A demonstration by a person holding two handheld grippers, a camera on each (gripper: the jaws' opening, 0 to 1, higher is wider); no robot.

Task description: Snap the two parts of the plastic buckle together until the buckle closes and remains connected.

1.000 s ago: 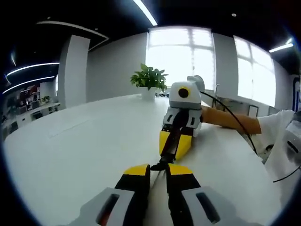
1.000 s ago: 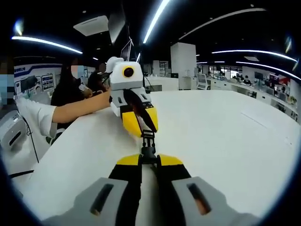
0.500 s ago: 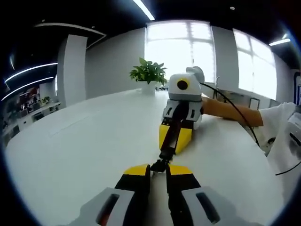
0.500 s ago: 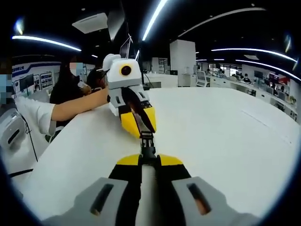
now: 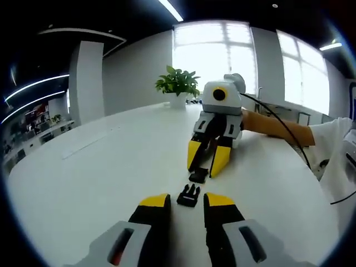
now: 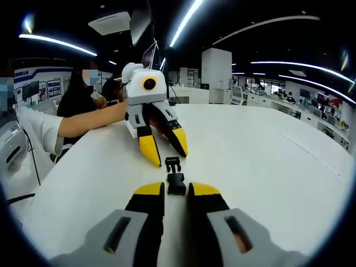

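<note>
On the white table (image 5: 83, 178), between the two grippers, the plastic buckle (image 5: 189, 196) lies flat as two black parts: one just ahead of the left gripper (image 5: 186, 201), the other (image 5: 198, 176) just beyond it, below the tips of the right gripper (image 5: 204, 165). The right gripper view shows the same pair (image 6: 175, 177) in line, touching or nearly so; whether the latch is seated cannot be told from either view.

Both sets of tongs stand parted and hold nothing; the left gripper's (image 6: 161, 154) yellow jaws are spread above the far part, and the right gripper (image 6: 169, 190) has its jaws either side of the near part.

Risk, as a judgement: if the halves are only butted, not locked, they may separate at the first nudge, and the task would be left unfinished. A jaw closing off-centre could skid a loose part across the smooth table or tip it on edge. Pushing out of line could jam the prongs beside the socket

A potted plant (image 5: 177, 89) stands at the far edge, well apart; a person's sleeve (image 6: 33, 125) lies alongside
</note>
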